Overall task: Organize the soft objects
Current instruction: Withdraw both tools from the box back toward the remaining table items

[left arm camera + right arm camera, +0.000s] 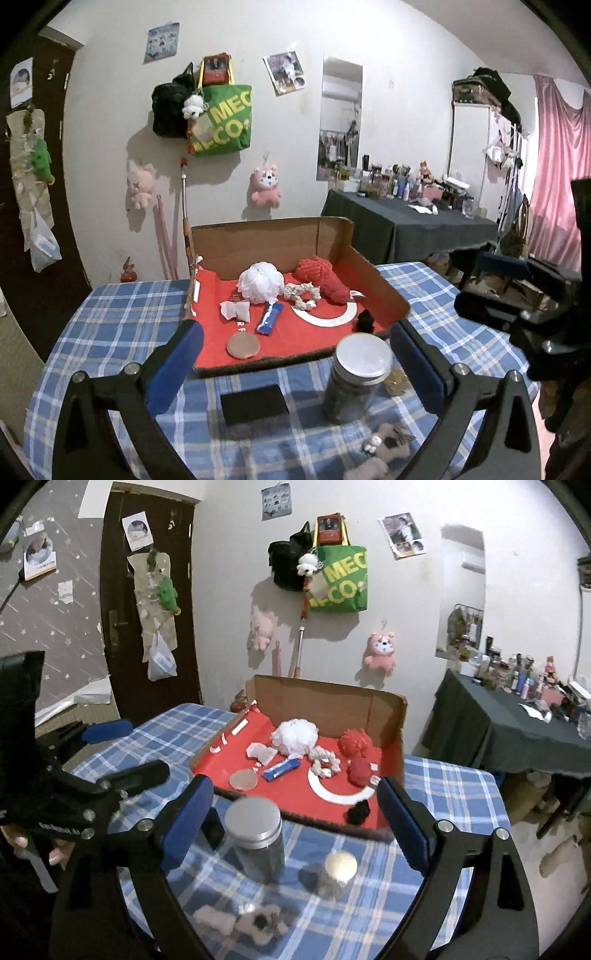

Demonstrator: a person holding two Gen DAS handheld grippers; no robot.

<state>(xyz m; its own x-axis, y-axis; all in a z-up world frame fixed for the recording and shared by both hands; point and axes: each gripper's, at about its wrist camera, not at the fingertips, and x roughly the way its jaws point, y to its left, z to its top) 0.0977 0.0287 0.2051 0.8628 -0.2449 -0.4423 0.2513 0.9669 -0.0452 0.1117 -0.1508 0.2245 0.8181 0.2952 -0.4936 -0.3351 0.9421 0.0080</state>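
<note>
Both my grippers hang above the near end of the checked table [110,325] with their jaws spread wide and nothing between the pads. My left gripper [295,363] frames the near edge of the cardboard box [273,240]; my right gripper [295,821] frames the big jar [256,834] with the metal lid.

The soft things lie on the red floor of the box, at twelve o'clock from both tools: a white bath puff [258,282], a red knitted lump [325,277] at its three o'clock, and a pale scrunchie [301,293] between them. A small black fuzzy thing [365,319] sits by the right wall — too dark for me to tell what it is. A blue packet [269,319], a round tan pad [242,345] and a crumpled pale piece [234,310] lie nearer me.

A plush toy [243,919] lies on the cloth at six o'clock, outside the box; it is blurred, and in the left view the frame's edge cuts it off. A smaller jar [338,873] stands at the big jar's four o'clock. A flat black block [255,404] rests near my left finger [173,363]; from the right it is mostly hidden behind a blue pad.
</note>
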